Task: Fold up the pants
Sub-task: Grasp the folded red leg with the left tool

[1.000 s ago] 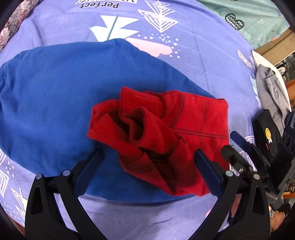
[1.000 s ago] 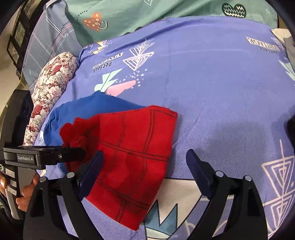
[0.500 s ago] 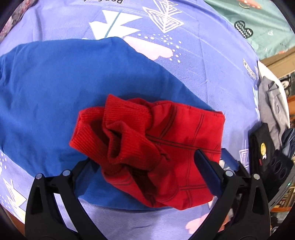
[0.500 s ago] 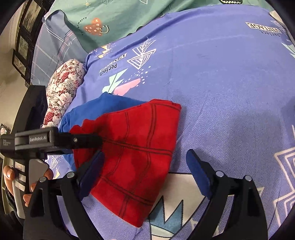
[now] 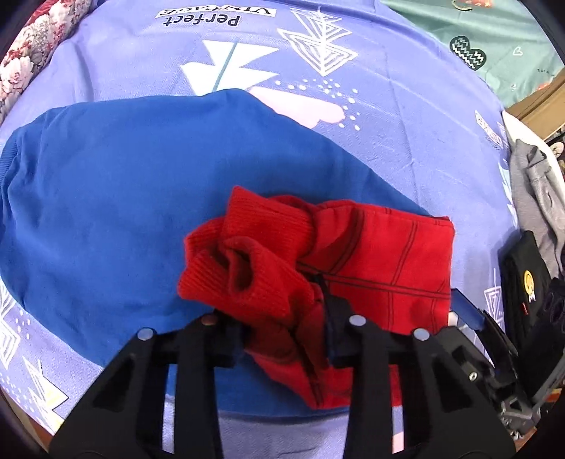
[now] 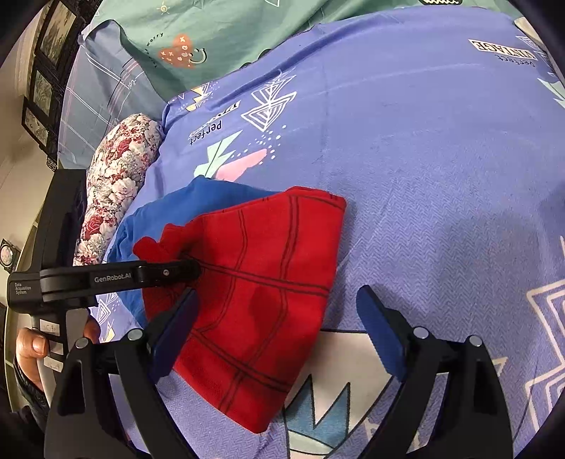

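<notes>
The red pants (image 5: pixel 381 254) with dark grid lines lie folded on a blue garment (image 5: pixel 106 212) on the purple patterned bedsheet (image 5: pixel 406 106). Their ribbed cuffs are bunched at the left end. My left gripper (image 5: pixel 282 328) points down at that bunch; its jaws are closing and pinch red fabric between them. From the right wrist view the left gripper (image 6: pixel 169 272) reaches in from the left onto the red pants (image 6: pixel 268 268). My right gripper (image 6: pixel 277 300) stands open: its left finger hangs over the pants' near edge and its right finger over bare sheet.
A floral pillow (image 6: pixel 120 176) and green bedding (image 6: pixel 212 28) lie at the head of the bed. Grey clothing (image 5: pixel 533 197) and a black item with a smiley (image 5: pixel 526 279) sit at the right edge. A hand (image 6: pixel 31 346) holds the left gripper's handle.
The left gripper's jaws went from wide open around the bunched cuffs to pinched on the red fabric. The right gripper stayed open in about the same place.
</notes>
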Motion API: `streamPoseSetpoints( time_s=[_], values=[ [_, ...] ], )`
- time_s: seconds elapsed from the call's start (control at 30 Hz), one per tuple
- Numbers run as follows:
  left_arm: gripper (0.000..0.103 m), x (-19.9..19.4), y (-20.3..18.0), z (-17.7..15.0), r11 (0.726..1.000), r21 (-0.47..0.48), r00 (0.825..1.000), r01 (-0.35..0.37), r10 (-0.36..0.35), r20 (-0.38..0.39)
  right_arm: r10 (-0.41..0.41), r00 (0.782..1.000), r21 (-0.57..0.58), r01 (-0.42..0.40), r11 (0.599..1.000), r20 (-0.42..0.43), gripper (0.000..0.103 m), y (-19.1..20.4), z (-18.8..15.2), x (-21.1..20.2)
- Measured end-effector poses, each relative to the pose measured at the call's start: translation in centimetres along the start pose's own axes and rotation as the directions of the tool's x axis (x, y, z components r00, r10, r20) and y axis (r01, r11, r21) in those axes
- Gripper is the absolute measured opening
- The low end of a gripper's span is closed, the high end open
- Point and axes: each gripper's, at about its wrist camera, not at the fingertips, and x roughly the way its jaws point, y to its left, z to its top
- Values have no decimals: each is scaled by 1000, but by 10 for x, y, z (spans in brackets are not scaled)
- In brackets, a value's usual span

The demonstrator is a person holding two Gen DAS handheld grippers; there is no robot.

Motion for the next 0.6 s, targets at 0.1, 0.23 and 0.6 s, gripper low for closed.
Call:
streamPoseSetpoints(
  time_s=[0.1,0.23,0.6],
  values=[
    [33,1,2,-1,1000,-8,1000,10,-10,0,4,1000,4,-4,1000,4,90,-1,-1,-1],
    [41,3,6,1,999,-28,999,29,-29,-18,14,1000,5,-14,1000,12,90,-3,-1,-2],
    [29,4,2,2,1000,-13,1000,22,-22,10,-4,1000,12,4,1000,0,90,-3,0,-1]
  ],
)
